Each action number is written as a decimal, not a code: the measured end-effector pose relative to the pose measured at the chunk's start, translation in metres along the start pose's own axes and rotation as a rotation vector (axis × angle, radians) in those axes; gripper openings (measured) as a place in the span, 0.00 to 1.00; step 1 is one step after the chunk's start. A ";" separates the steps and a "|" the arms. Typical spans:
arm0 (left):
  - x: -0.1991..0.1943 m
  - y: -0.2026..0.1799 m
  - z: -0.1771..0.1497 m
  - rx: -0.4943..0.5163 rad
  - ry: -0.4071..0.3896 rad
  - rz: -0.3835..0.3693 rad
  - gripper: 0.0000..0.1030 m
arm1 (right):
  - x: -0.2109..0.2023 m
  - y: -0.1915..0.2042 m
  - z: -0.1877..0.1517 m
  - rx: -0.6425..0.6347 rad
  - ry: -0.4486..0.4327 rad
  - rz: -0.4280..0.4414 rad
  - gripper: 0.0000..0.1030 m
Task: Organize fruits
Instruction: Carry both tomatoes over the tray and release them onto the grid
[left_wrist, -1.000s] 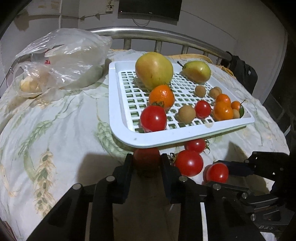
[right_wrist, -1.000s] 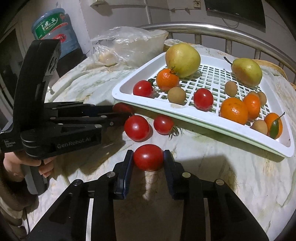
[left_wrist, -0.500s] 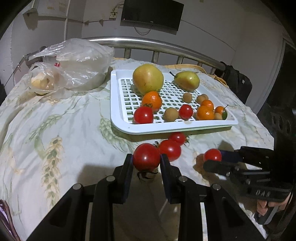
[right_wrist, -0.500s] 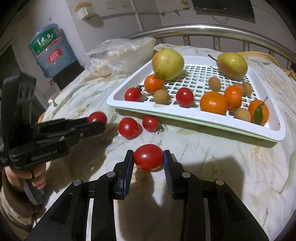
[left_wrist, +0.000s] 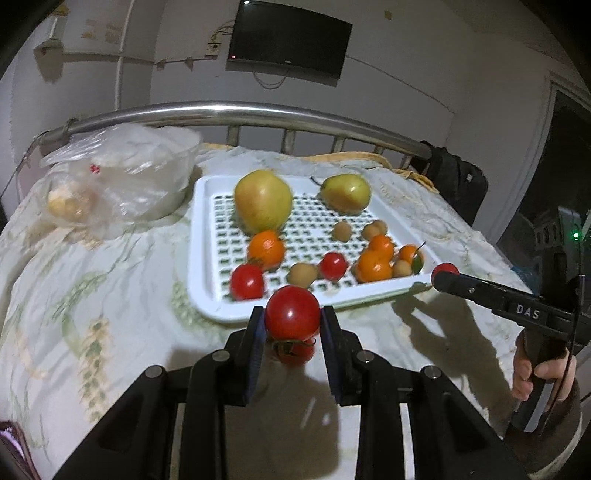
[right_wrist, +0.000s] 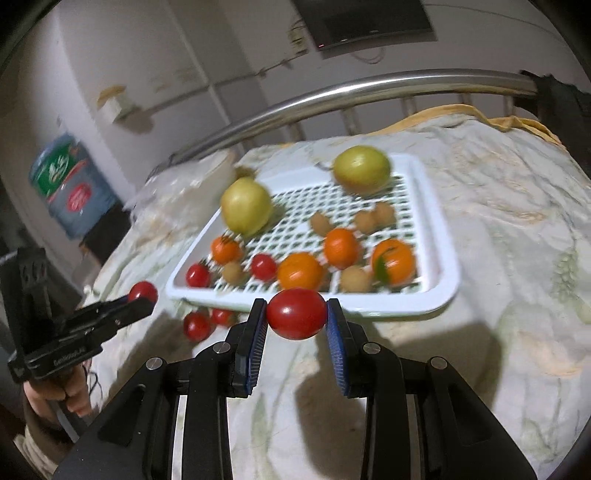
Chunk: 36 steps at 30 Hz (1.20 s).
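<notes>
A white slotted tray holds two pears, several oranges, two tomatoes and small brown fruits. My left gripper is shut on a red tomato, held in the air before the tray's near edge; it also shows in the right wrist view. My right gripper is shut on a red tomato, raised before the tray's near rim; it shows in the left wrist view at the tray's right corner. Two loose tomatoes lie on the cloth by the tray; one shows under my left gripper.
A clear plastic bag with food lies left of the tray. A steel bed rail runs behind. A water bottle stands at the left. The surface is a soft floral cloth.
Both grippers have lifted their tomatoes off the cloth and moved up toward the tray. The views are blurred from motion.
</notes>
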<state>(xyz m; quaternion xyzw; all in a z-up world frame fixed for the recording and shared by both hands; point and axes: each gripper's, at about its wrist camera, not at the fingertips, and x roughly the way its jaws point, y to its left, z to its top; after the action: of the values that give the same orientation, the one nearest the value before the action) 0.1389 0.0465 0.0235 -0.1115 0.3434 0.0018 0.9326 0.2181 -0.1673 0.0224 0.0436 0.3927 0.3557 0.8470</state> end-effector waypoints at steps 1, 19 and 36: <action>0.003 -0.002 0.004 0.000 0.001 -0.007 0.31 | -0.002 -0.005 0.003 0.010 -0.009 -0.011 0.30; 0.054 -0.022 0.067 -0.018 0.036 -0.027 0.31 | 0.009 -0.031 0.058 0.092 -0.065 -0.018 0.30; 0.137 -0.047 0.073 0.055 0.176 0.065 0.31 | 0.073 -0.061 0.062 0.095 0.062 -0.164 0.30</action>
<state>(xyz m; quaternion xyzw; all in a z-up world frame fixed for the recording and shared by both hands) 0.2936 0.0057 -0.0005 -0.0744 0.4274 0.0126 0.9009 0.3282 -0.1532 -0.0027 0.0406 0.4374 0.2672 0.8577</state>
